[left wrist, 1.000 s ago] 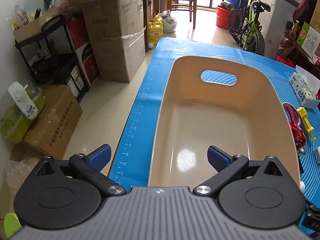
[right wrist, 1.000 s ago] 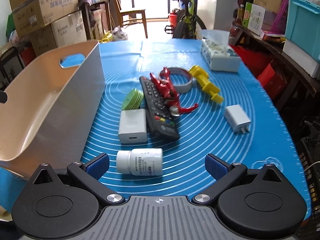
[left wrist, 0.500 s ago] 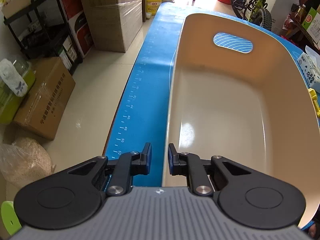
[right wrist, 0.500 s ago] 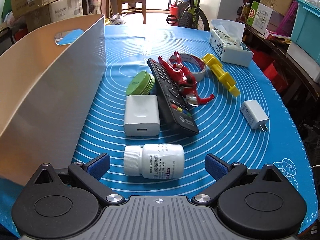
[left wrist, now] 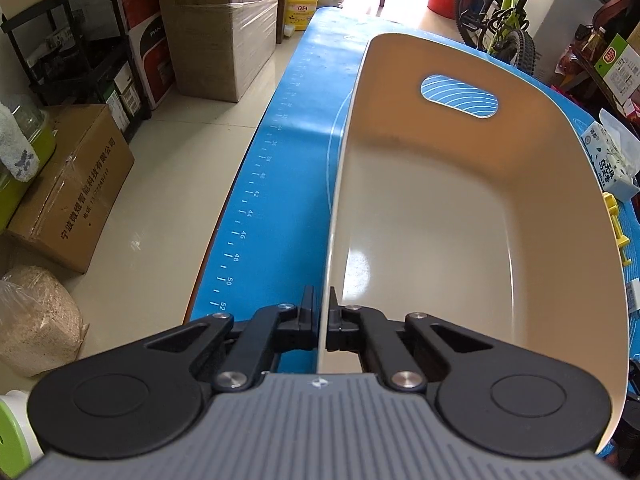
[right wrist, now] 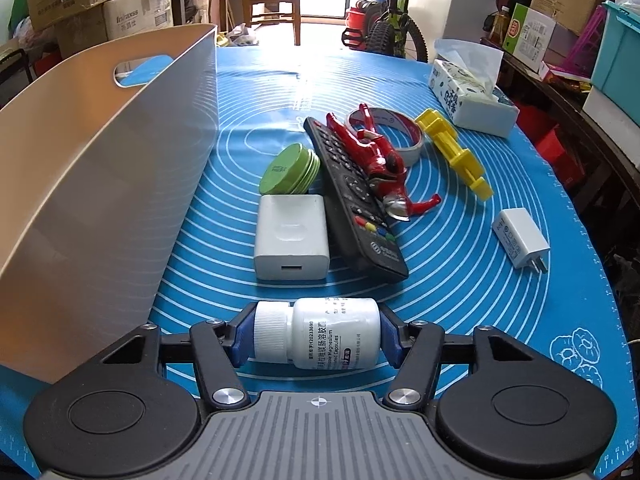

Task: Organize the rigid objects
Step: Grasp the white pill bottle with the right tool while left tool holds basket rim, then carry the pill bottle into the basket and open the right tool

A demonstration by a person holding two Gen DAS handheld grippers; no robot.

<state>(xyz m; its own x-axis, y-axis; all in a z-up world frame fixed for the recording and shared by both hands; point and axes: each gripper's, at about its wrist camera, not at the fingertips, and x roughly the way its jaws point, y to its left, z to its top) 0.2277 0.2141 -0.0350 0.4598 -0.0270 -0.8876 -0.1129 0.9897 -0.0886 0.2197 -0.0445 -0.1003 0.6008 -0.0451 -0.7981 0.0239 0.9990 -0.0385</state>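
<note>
A blue mat with white concentric rings covered the tabletop, and the room around it was crowded with cardboard boxes, a wooden chair and a bicycle near a bright doorway.

The left hand-held gripper was closed onto the near-left wall of the beige bin, one finger outside the rim and one inside. The bin stretched ahead of it, its handle slot at the far end.

The right hand-held gripper was narrowed around a white pill bottle lying on its side, the blue pads pressed against the cap end and the base. Just ahead of it lay a white charger block, with a green tin beyond that and a black remote beside it, carrying a red toy figure. Farther to the right sat a tape roll, a yellow plastic piece, a small white plug adapter and a tissue pack. The bin stood along the left of this gripper.
</note>
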